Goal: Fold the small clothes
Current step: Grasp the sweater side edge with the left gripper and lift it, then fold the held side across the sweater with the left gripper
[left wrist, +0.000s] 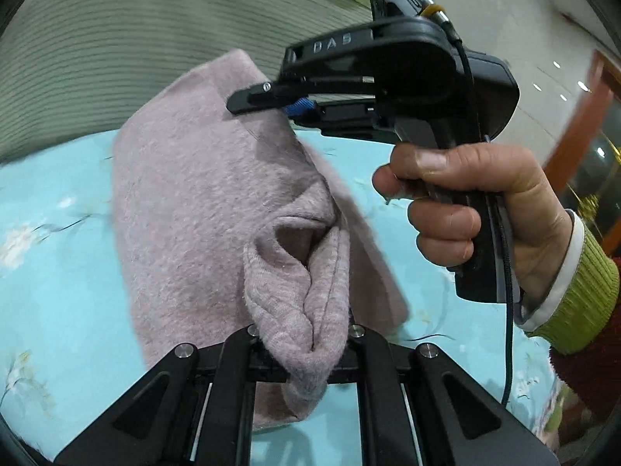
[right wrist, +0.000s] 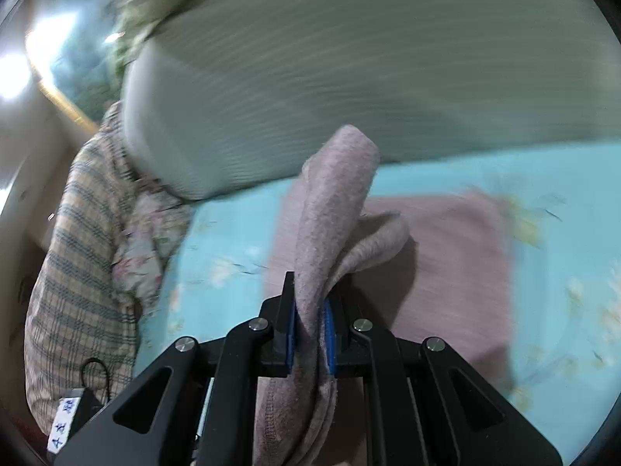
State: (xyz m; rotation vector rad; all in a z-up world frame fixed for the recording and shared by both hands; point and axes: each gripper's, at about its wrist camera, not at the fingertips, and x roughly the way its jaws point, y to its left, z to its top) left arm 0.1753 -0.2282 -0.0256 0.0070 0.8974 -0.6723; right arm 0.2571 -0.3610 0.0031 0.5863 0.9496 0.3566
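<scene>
A small pink fleece garment (left wrist: 202, 209) hangs lifted above a light blue flowered sheet (left wrist: 58, 264). My left gripper (left wrist: 306, 353) is shut on a bunched fold of it at the bottom of the left wrist view. The right gripper (left wrist: 268, 106), held by a hand (left wrist: 477, 209) in a green cuff, pinches the garment's upper edge there. In the right wrist view the right gripper (right wrist: 310, 334) is shut on a fold of the pink garment (right wrist: 333, 209), with the blue pads (right wrist: 330, 334) pressing the cloth. The rest of the garment drapes down onto the sheet (right wrist: 562, 202).
A grey-green ribbed cushion (right wrist: 349, 77) stands behind the sheet. A plaid cloth (right wrist: 77, 264) and a floral cloth (right wrist: 143, 240) lie at the left edge of the bed. A tiled floor (left wrist: 524, 27) and wooden furniture (left wrist: 582, 116) show at the right.
</scene>
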